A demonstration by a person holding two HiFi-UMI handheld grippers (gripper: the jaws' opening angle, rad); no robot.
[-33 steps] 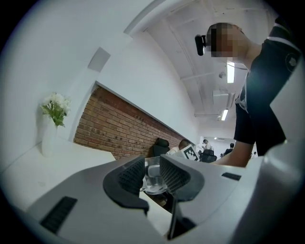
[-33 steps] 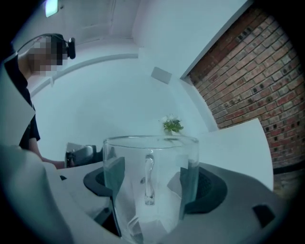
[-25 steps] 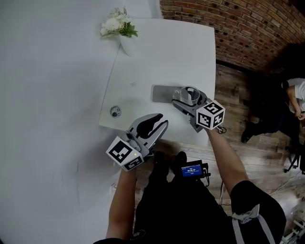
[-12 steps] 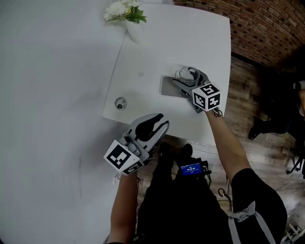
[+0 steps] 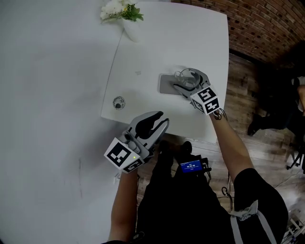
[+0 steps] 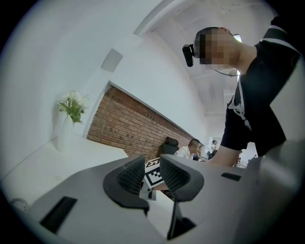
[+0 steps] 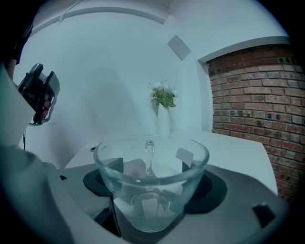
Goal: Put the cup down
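A clear glass cup (image 5: 187, 76) with a handle sits between the jaws of my right gripper (image 5: 187, 81), which is shut on it. In the right gripper view the cup (image 7: 151, 174) fills the space between the two black pads. It is over a grey mat (image 5: 166, 86) on the white table (image 5: 157, 47); I cannot tell whether it touches the mat. My left gripper (image 5: 155, 120) hovers at the table's near edge, jaws almost together and holding nothing; in the left gripper view its pads (image 6: 131, 175) stand a narrow slit apart.
A white vase of flowers (image 5: 125, 14) stands at the table's far left corner. A small round object (image 5: 118, 102) lies near the left front edge. A brick wall (image 5: 267, 24) and wooden floor are on the right. A device with a blue screen (image 5: 190, 167) hangs at the person's waist.
The right gripper has carried the cup farther in over the grey mat and lower. The left gripper has stayed about where it was.
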